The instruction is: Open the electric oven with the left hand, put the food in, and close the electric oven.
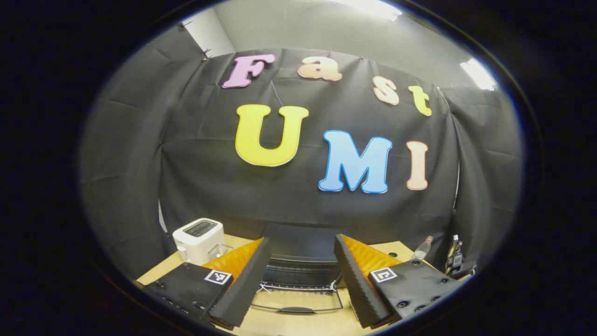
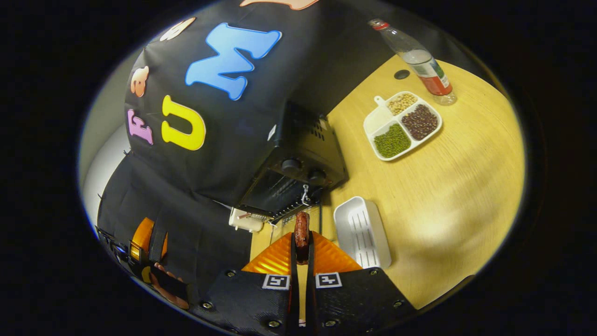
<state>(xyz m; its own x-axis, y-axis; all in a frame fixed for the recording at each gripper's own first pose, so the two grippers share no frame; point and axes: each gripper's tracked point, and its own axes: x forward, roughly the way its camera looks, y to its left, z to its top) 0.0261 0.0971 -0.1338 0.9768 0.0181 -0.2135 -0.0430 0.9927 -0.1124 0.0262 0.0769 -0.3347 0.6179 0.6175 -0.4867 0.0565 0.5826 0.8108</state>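
left gripper (image 1: pixel 298 261): jaws apart, facing oven (image 1: pixel 298 252), door (image 1: pixel 298 298) down | right gripper (image 2: pixel 301 242): clamped on sausage (image 2: pixel 301 231), just before the oven's open front | tray (image 2: pixel 363 232): beside, untouched

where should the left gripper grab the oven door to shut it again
Take the handle bar on the far edge of the oven door, which hangs open and lies flat in front of the oven. It runs crosswise between the open left gripper's fingers, so probably come from above the front edge, close across the bar and lift it towards the oven.
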